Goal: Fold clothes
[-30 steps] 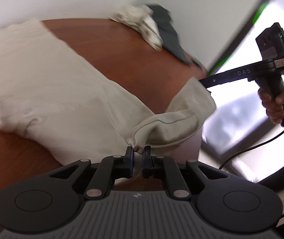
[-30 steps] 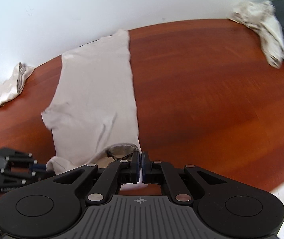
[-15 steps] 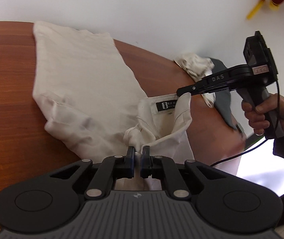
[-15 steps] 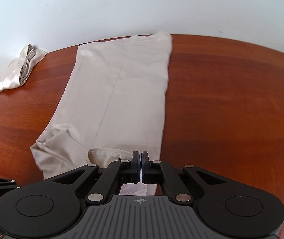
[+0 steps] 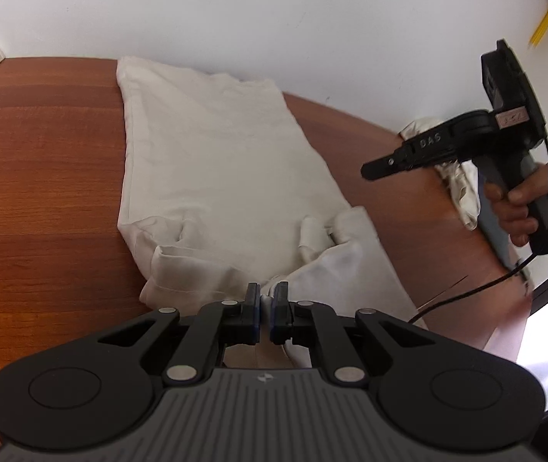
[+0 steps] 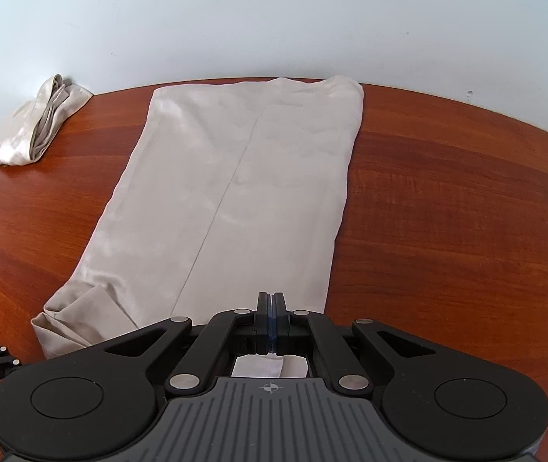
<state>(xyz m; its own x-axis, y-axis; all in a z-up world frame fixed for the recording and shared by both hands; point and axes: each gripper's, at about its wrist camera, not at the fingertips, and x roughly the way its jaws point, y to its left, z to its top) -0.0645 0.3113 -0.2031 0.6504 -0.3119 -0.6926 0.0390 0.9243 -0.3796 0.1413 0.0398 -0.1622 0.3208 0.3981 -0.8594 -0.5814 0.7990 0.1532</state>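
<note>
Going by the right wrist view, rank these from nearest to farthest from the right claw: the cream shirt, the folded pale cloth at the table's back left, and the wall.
1. The cream shirt: its near edge lies right at the right claw, spread ahead on the table.
2. The folded pale cloth: far left, near the table's back edge.
3. The wall: behind the table, farthest.

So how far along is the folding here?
Done: the shirt lies in a long narrow strip on the table. In hand: the left gripper pinches its near edge; the right gripper is shut and lifted clear. Left: folding the strip shorter; more clothes wait.
</note>
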